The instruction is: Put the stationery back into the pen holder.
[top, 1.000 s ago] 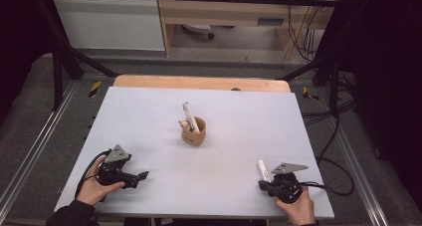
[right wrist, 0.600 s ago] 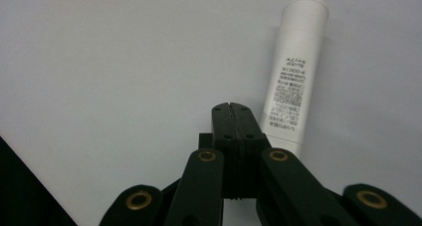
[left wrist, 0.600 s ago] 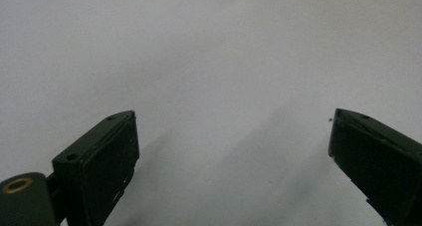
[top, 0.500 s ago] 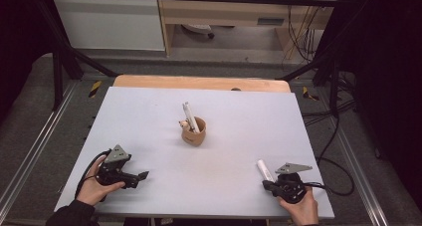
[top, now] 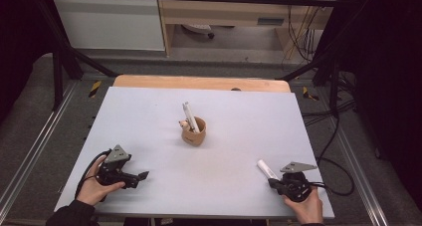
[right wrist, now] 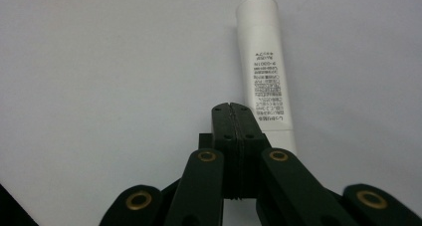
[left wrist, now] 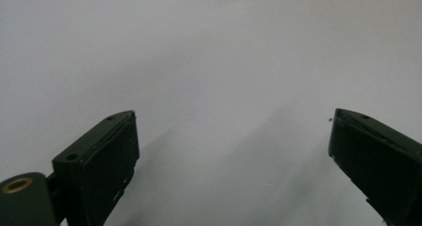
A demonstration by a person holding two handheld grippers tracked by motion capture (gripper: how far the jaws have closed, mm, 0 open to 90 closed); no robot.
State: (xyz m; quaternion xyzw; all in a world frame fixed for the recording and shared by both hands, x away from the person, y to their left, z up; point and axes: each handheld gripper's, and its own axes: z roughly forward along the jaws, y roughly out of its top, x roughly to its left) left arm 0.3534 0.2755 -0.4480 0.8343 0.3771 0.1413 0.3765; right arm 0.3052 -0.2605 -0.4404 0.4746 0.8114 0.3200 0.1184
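Lately shifted nearer: right tool [right wrist: 230, 106], jaws pressed together, empty, beside white plastic tube [right wrist: 263, 66] lying on pale grey desk [top: 149, 116]; left tool [left wrist: 231, 136] gaping, empty. Pickup pending.

A small wooden cup [top: 195, 135] stands well beyond the left tongs [top: 142, 176] and right tongs [top: 271, 182], roughly midway between them, on the white board [top: 149, 116]. A white stick [top: 190, 115], perhaps a tube, leans inside the cup.
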